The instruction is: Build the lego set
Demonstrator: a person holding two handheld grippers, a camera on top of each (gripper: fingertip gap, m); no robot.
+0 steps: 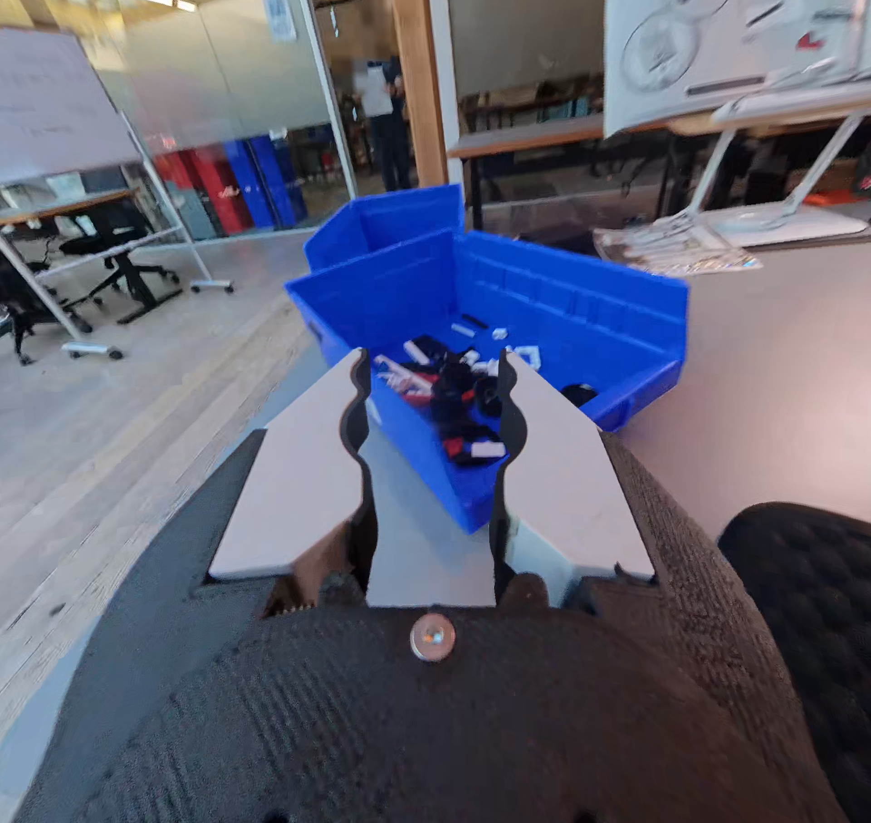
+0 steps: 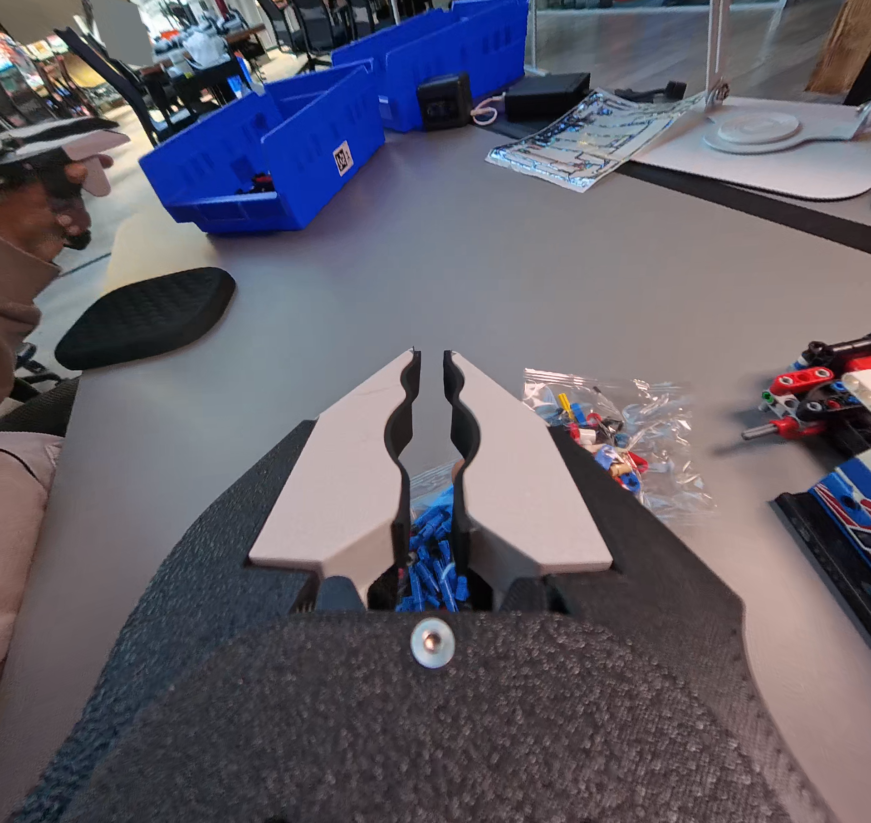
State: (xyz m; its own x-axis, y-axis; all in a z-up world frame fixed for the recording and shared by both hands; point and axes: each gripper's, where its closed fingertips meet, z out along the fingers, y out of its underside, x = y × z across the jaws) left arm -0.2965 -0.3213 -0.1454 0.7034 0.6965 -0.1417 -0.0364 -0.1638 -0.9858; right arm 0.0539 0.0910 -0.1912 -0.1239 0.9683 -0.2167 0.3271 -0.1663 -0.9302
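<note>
Broadly, a grey table (image 2: 471, 253) carries everything. Largest on it are the blue plastic bins: three show in the right wrist view, the nearest (image 2: 301, 159) open-fronted with a small square code sticker (image 2: 342, 158) on its side wall, and two more (image 2: 452, 41) lined up behind it. In the left wrist view that nearest bin (image 1: 565, 300) holds a loose heap of black, white and red lego pieces (image 1: 452, 390), too blurred to count.

A white stand (image 2: 754, 131) sits at the far right, with one silvery printed sheet (image 2: 589, 140) lying beside it; its print cannot be read. Two black boxes (image 2: 546, 93) rest near the far bins. One black padded rest (image 2: 151, 315) lies at the left table edge.

One partly built lego model (image 2: 820, 404), red, black and white, stands at the right, with a blue-and-white striped panel (image 2: 843, 508) just below it. One clear bag of mixed small pieces (image 2: 612, 437) lies between the model and the right gripper (image 2: 430, 352). Under that gripper sits a second bag of small blue pins (image 2: 433, 564).

The left gripper (image 1: 433, 357) hangs before the bin, its fingers wide apart and empty. The right gripper's fingers stand close, a narrow gap between the tips, holding nothing.
</note>
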